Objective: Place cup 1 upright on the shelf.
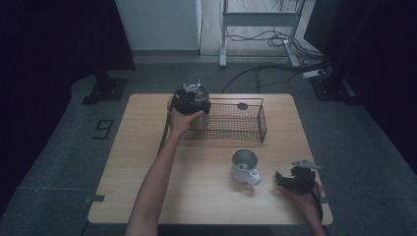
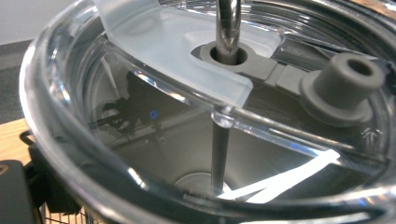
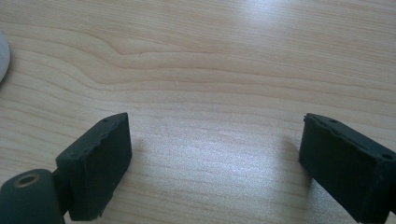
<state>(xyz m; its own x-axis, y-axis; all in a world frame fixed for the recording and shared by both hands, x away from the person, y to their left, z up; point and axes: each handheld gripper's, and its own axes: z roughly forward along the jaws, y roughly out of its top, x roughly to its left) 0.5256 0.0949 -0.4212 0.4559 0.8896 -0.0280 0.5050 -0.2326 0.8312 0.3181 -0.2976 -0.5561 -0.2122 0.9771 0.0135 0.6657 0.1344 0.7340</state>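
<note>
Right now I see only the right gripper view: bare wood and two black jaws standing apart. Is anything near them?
Observer: Yes. A metal mug stands on the table just left of the right gripper, untouched.
Operator: And the other hand?
Observer: The left gripper holds a steel tumbler at the left end of a wire basket.
Operator: Is the tumbler open on top?
Observer: No, a clear lid covers it, with a metal straw through it.
</note>
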